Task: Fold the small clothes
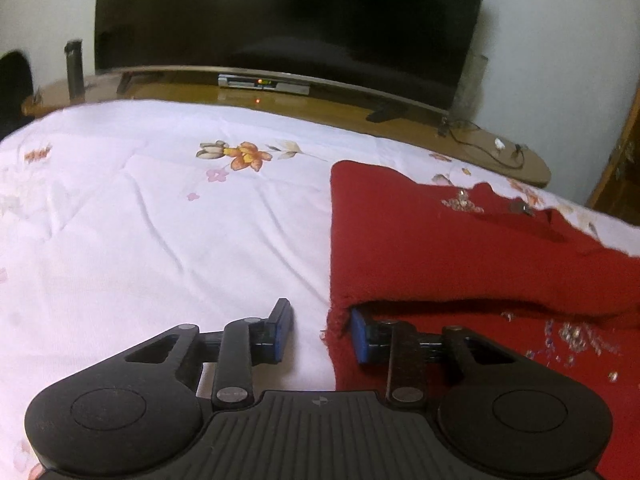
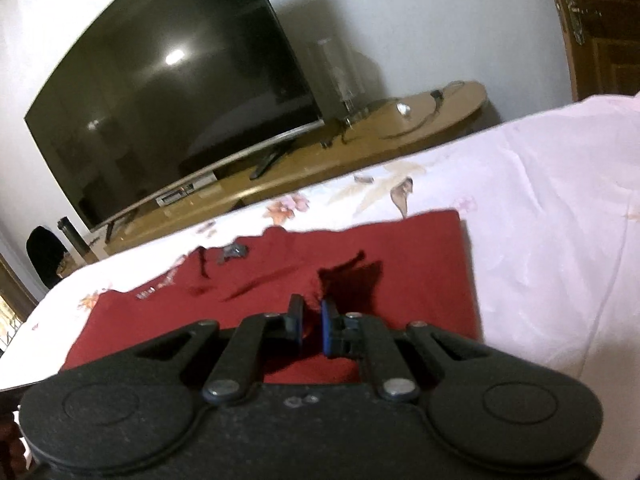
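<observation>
Left black two-finger gripper (image 1: 318, 334): jaws spread wide, low over the bed. Its left blue-padded finger (image 1: 279, 330) sits over bare sheet; its right blue-padded finger (image 1: 362, 336) is tucked at the left edge of the dark red knitted garment (image 1: 460, 248), just under a raised fold of the cloth. Nothing is pinched between the two.

Right black two-finger gripper (image 2: 311, 326): jaws nearly together, a narrow gap left, and a tuft of the red garment (image 2: 380, 248) stands up between and just beyond the pads. Gripping a pinch of the fabric, as far as the right wrist view shows; motion blur softens the edges.

Garment lies flat on the white floral-print bedsheet (image 1: 140, 220), toward the right side in the left wrist view. One layer is folded over another. Silvery sequin decoration (image 1: 576, 336) shows on the lower layer near the left gripper, with more near the far neckline edge. In the right wrist view the far right corner of the garment is square and neat.

Beyond the bed: long brown wooden TV cabinet (image 1: 500, 160) with loose black cables on its right end. On it, a large dark flat-screen television (image 1: 288, 12), switched off, and under its lower edge a small silver set-top box (image 1: 264, 85) with lit indicator lights. A dark cylindrical bottle (image 1: 75, 70) stands at the cabinet's left end. White wall behind; brown wooden door (image 2: 600, 20) at far right in the right wrist view.
</observation>
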Tool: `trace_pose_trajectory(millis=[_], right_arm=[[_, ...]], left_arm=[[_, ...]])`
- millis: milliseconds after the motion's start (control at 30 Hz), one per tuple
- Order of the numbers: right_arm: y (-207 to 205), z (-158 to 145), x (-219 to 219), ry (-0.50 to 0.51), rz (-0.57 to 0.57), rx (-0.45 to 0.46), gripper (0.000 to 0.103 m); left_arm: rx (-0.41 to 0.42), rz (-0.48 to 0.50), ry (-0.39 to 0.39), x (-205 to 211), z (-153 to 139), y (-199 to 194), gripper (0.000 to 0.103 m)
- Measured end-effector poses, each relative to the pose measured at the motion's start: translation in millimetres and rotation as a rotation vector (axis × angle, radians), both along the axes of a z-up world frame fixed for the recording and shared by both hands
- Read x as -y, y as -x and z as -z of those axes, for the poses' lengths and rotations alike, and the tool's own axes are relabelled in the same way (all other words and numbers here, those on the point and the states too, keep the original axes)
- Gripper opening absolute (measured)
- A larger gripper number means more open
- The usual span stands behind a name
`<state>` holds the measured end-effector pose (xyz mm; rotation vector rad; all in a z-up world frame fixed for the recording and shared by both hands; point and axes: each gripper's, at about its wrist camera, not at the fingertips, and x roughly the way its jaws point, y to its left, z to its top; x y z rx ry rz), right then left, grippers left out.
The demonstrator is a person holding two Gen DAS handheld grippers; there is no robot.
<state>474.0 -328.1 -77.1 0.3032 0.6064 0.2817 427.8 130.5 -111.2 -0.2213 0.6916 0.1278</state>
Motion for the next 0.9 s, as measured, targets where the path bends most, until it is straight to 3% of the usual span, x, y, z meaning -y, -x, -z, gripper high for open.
trace_pose_trajectory(millis=[333,500,567,733,900], right_arm=[[-3,7,0,0.069,0.02,-0.024,0.009],[-5,25,1,0.134,0.036,-0.101,0.011],[-3,20,3,0.126,0.036,-0.087,0.022],[13,-6,16,0.131,0.025,0.047,0.022],[-8,-3,14,0.155,0.043,0.045,0.026]], left_arm=[[-0.016,0.034,-0.003,-4,1,-2,0.032],[-0.035,0.052,-0.01,-3,-2,-5,0.032],[-0.04,0.076,0.009,-9,-7,-1,0.032],[0.123,0.102,0.033,-23,-33,14,0.032],[0.188,0.239,0.048,6,-46,-44,0.032]])
